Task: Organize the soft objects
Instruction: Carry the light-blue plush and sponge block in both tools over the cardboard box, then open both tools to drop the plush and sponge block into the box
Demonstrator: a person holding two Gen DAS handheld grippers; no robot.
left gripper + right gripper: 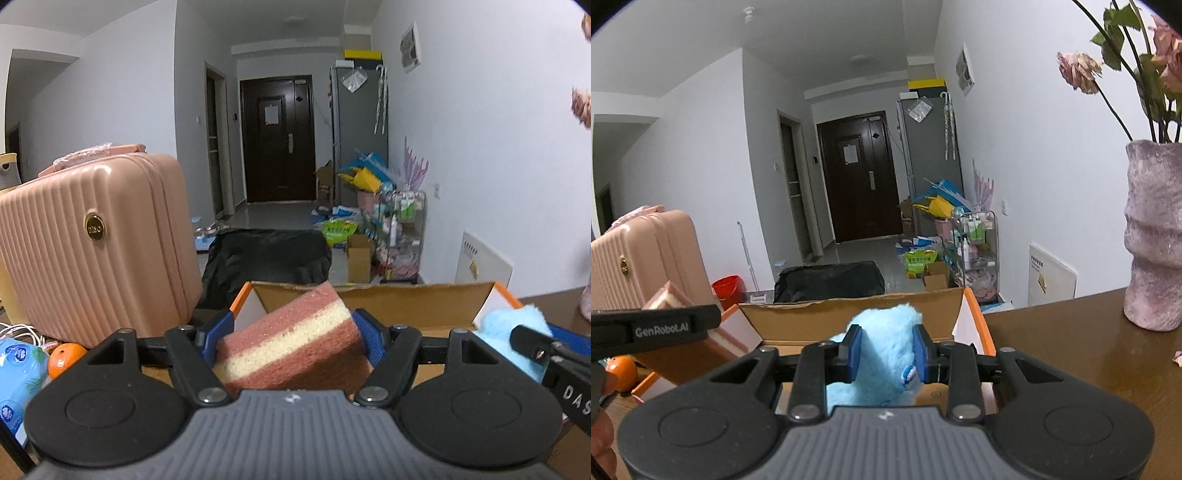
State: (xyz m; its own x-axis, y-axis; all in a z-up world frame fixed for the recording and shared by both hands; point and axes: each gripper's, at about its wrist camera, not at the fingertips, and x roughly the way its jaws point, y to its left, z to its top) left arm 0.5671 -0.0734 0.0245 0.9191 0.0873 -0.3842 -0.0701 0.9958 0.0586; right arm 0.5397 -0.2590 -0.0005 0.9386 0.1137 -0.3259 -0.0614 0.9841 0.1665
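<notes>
Now left tongs point(291, 338) pinching striped sponge point(295, 343), tilted, over cardboard box point(406, 301) at 12 o'clock. Right tongs point(886, 350) squeezing blue plush point(882, 343) over same box. Both light, squashy; grip mid-body.

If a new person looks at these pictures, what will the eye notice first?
First, the striped pink and cream sponge, tilted and clamped in the left gripper in front of the open cardboard box. Next, the fluffy blue toy squeezed in the right gripper over the same box. The big pink suitcase stands left of the box.
</notes>
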